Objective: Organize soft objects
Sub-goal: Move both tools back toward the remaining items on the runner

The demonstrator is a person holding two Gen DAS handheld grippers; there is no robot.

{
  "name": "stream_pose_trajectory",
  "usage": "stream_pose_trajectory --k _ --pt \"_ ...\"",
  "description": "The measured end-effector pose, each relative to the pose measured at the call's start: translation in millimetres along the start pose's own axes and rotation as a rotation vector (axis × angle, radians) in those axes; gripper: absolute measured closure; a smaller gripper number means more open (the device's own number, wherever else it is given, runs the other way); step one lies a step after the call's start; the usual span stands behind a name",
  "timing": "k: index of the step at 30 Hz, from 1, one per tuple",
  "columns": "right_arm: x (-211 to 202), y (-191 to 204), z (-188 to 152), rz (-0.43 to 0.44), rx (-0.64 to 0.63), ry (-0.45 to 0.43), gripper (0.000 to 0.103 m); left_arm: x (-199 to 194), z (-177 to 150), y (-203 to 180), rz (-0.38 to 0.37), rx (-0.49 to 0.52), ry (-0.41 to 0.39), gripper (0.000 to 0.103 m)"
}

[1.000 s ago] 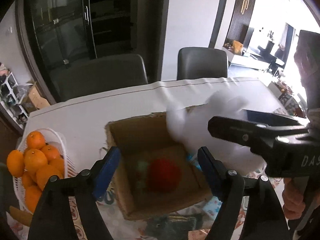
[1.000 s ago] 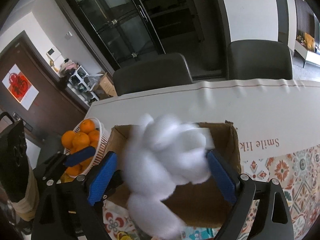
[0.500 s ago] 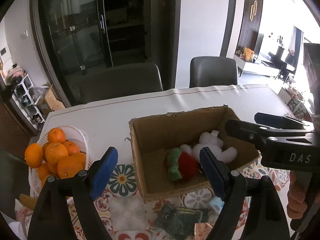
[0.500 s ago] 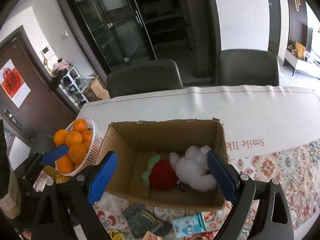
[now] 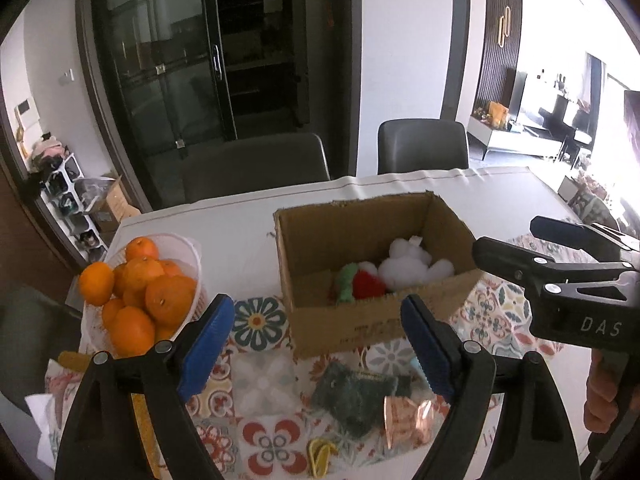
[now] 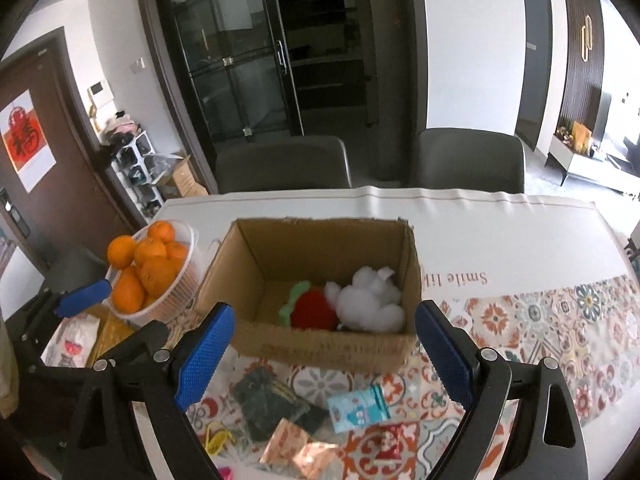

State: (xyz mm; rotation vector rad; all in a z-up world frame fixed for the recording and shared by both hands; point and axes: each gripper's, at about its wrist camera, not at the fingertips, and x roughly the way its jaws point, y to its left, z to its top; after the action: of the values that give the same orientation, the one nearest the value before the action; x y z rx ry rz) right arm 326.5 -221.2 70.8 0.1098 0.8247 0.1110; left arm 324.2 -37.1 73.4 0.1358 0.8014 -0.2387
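An open cardboard box (image 5: 352, 320) (image 6: 320, 344) stands on the table. Inside lie a white plush toy (image 5: 412, 264) (image 6: 370, 300) and a red plush with green leaves (image 5: 366, 286) (image 6: 312, 308), side by side. A dark green soft item (image 5: 352, 396) (image 6: 276, 404) lies on the cloth in front of the box. My left gripper (image 5: 316, 344) is open and empty, in front of the box. My right gripper (image 6: 324, 356) is open and empty, also in front of the box; it shows from the side in the left wrist view (image 5: 560, 252).
A white basket of oranges (image 5: 136, 292) (image 6: 156, 272) stands left of the box. Small packets (image 6: 358, 404) (image 5: 404, 416) and a yellow clip (image 5: 320, 450) lie on the patterned cloth (image 6: 540, 332) near me. Two dark chairs (image 6: 280, 164) stand behind the table.
My right gripper let go of the white plush toy, which now lies in the box. Both grippers have pulled back from the box toward me.
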Motion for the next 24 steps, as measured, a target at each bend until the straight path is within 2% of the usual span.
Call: stream_pose_trajectory --k 8,13,21,24 --pt "-17 10 -34 0.009 -0.004 0.016 0.011 -19 -33 -3 0.031 0.025 0.019 0.017" --pt "-16 18 -58 0.008 -0.032 0.066 0.011 -23 -56 -2 0.046 0.037 0.046 0.014" --pt "1 27 -96 0.004 -0.086 0.159 0.011 -9 -101 -2 0.056 0.069 0.136 0.014" --pt "9 29 -108 0.008 -0.101 0.194 0.011 1 -112 -1 0.034 0.059 0.177 0.014"
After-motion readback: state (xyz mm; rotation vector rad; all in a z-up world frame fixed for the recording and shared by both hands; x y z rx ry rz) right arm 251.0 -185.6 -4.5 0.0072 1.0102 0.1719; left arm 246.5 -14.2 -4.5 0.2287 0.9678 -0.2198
